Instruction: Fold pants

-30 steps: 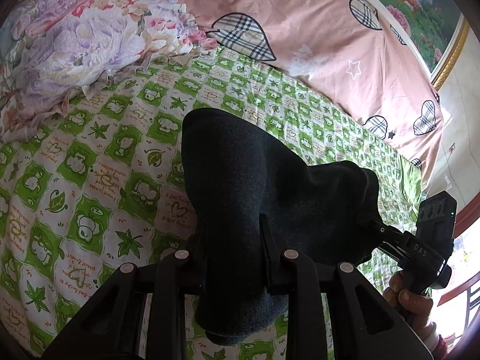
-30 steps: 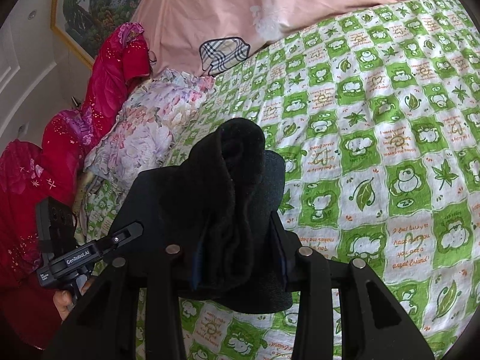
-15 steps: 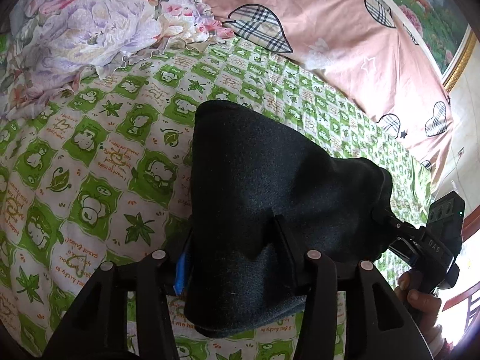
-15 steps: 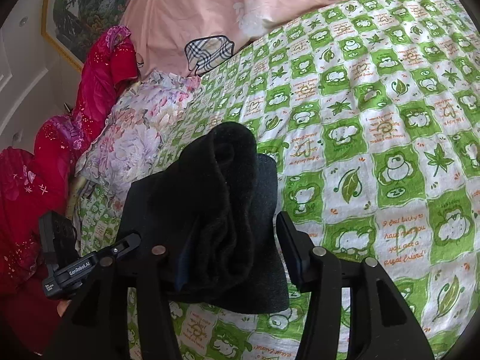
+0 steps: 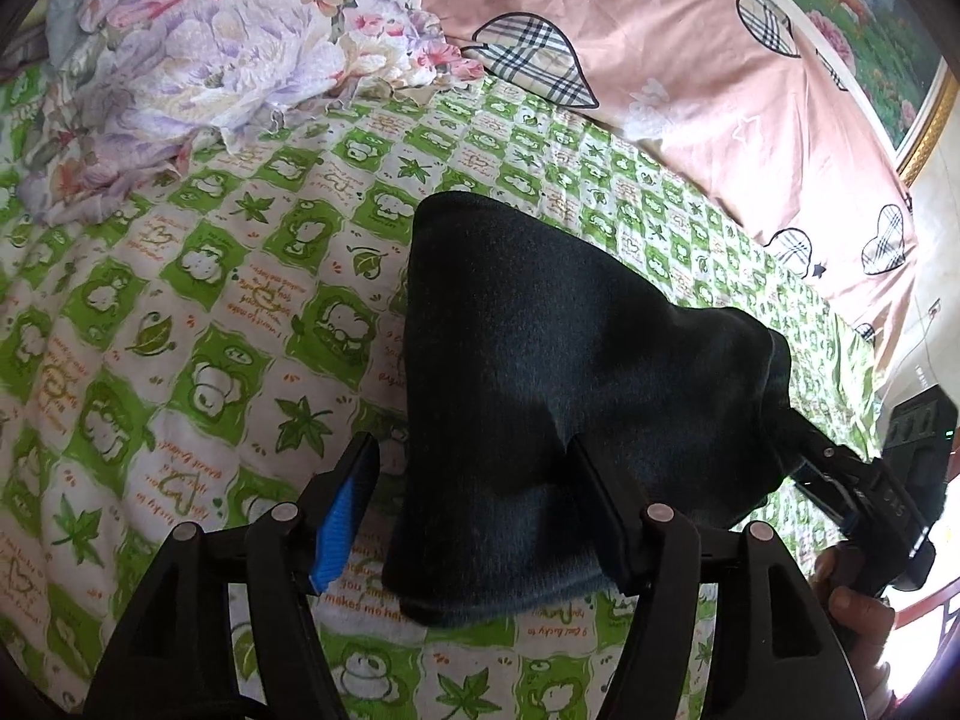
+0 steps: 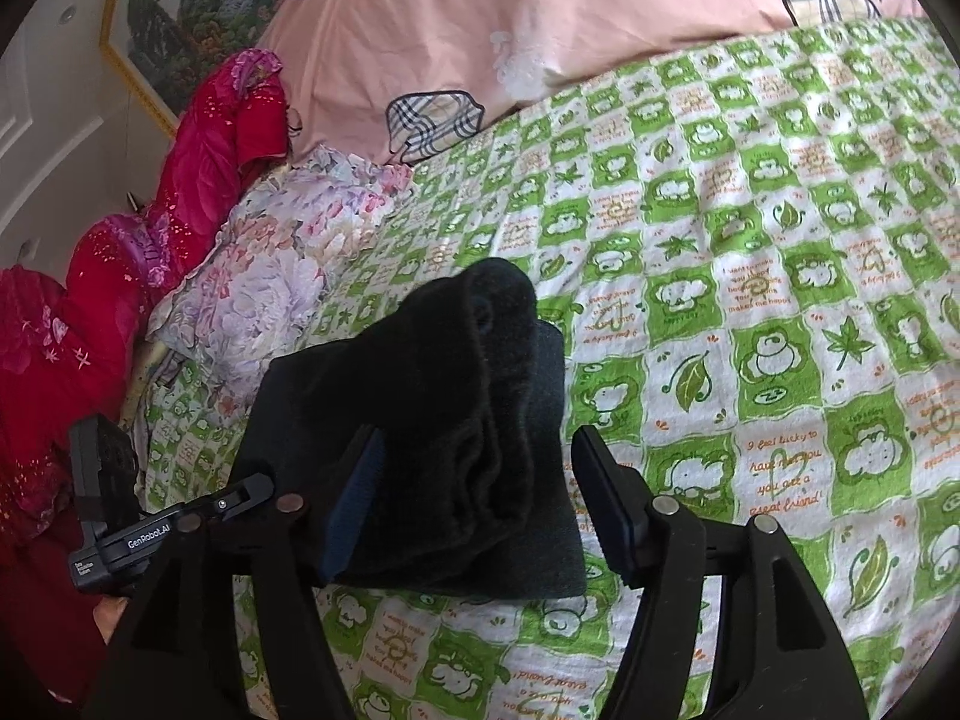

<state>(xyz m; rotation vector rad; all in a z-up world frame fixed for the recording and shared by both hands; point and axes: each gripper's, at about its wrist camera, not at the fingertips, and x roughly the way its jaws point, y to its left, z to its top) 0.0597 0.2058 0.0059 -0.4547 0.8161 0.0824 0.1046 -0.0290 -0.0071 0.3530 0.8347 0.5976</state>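
Observation:
The dark folded pants [image 5: 558,372] lie as a thick bundle on the green-and-white checked bedsheet [image 5: 180,300]. My left gripper [image 5: 474,498] is open, its fingers standing on either side of the bundle's near end. In the right wrist view the pants [image 6: 444,420] show their rolled, layered end. My right gripper [image 6: 480,498] is open too, its fingers spread around that end. The right gripper also shows in the left wrist view [image 5: 840,474] at the bundle's far side, and the left gripper shows in the right wrist view [image 6: 180,522].
A floral pillow [image 5: 198,60] lies at the far left, a pink duvet with plaid hearts [image 5: 690,60] along the back. Red bedding [image 6: 90,324] is piled past the pillow. A framed picture [image 6: 198,12] hangs on the wall.
Both grippers have opened and let go of the pants. The bundle has come down onto the sheet and both grippers have drawn back slightly.

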